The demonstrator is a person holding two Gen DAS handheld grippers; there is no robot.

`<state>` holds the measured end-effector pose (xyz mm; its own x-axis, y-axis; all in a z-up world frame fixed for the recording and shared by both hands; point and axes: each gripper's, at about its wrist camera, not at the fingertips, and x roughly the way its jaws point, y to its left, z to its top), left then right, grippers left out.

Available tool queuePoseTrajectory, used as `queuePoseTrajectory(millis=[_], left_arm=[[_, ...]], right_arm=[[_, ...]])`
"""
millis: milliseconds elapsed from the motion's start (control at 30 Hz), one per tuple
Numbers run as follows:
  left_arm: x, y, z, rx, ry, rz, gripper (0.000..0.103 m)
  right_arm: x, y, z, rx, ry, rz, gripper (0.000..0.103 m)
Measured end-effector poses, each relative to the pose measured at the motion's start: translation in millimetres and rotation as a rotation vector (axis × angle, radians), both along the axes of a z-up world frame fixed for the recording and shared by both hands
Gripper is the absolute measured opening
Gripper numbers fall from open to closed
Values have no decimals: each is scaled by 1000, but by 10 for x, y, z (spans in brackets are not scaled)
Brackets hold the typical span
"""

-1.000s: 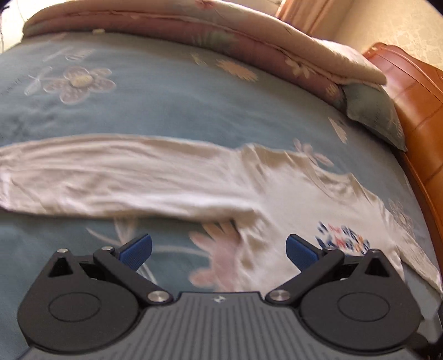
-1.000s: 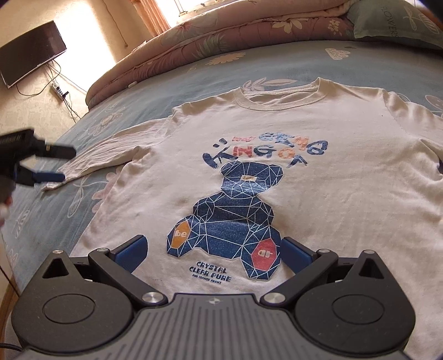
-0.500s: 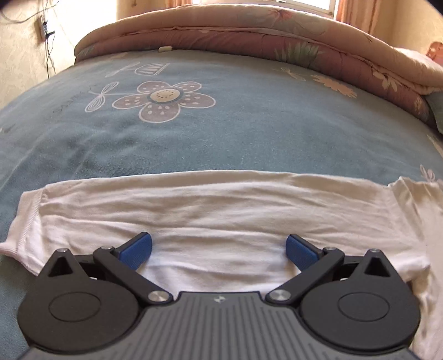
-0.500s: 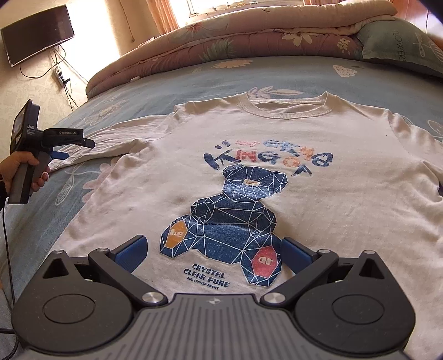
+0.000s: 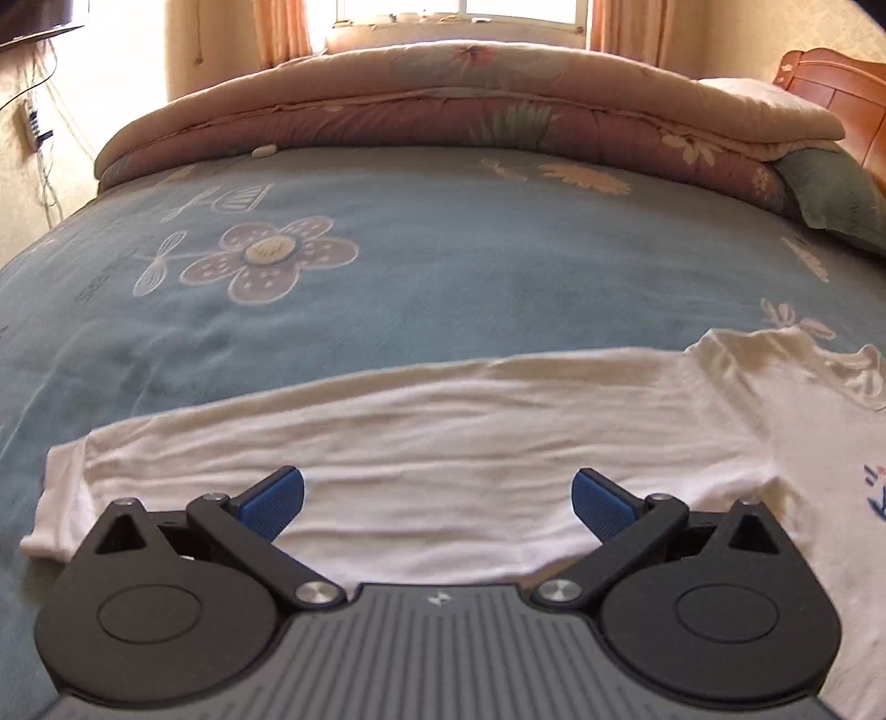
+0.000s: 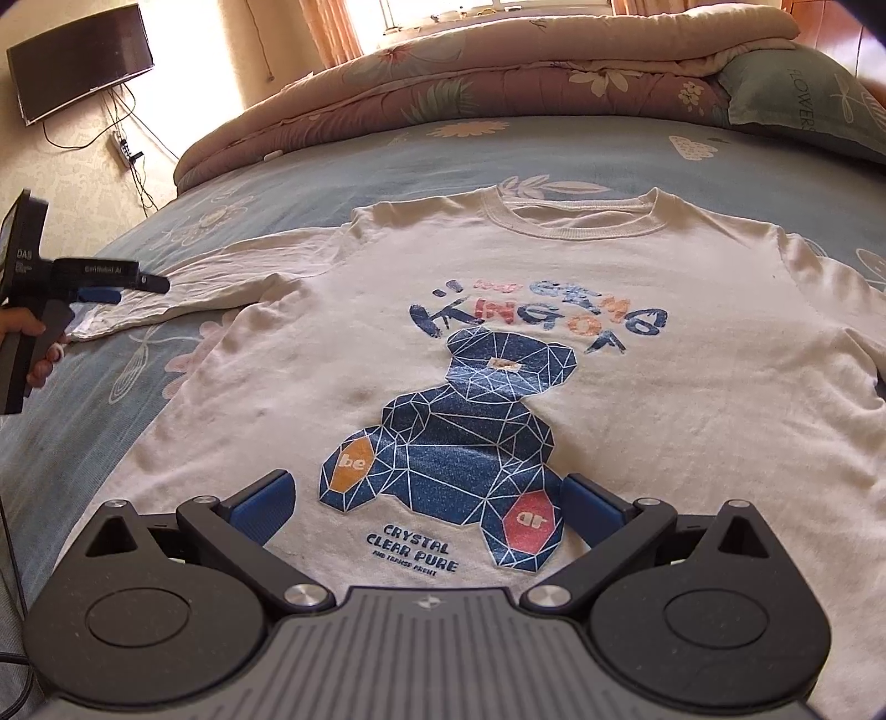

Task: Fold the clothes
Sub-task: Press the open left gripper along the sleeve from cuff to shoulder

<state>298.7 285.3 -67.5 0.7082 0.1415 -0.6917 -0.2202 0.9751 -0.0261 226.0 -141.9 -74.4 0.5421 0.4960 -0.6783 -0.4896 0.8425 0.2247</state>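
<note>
Right wrist view: white shirt point(image 6: 554, 310) lies flat, print up, on the blue bed cover point(image 6: 83, 443); no fold made yet. Your right gripper point(image 6: 426, 507) hangs open over the near hem, empty. Left gripper point(image 5: 437, 498), also open and empty, hovers over the left sleeve point(image 5: 387, 437). All folds remain, I judge.

Sun pours in through the window point(image 5: 465, 11), blown out white; warm light washes the bed point(image 5: 443, 277). Fisheye bends the edges, corners black.

left wrist view sits low over the shirt point(image 5: 498, 443) sleeve, facing the window; right wrist view looks across the shirt's front; both share the quilt point(image 6: 498, 72).
</note>
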Motion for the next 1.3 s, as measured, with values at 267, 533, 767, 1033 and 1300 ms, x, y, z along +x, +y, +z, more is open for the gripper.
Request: queuePoseTrajectory(millis=[267,533,767,1033,1300], left_arm=[[-6,-155,-354,-93,50,8,102],[-46,200,-33,-141,24,43,102],[-78,670,-320,-181,45,181,102],[-322,826,-133,-190,42,174,102],[-429,1292,-306,-272,11,311,102]], right_arm=[[9,-14,7,2,4,5,103],[16,-30,4,22,11,-4,103],[3,-7,2,1,-3,3,103],[16,-31,3,20,6,-2,103],[-3,9,-7,-7,-16,7,103]])
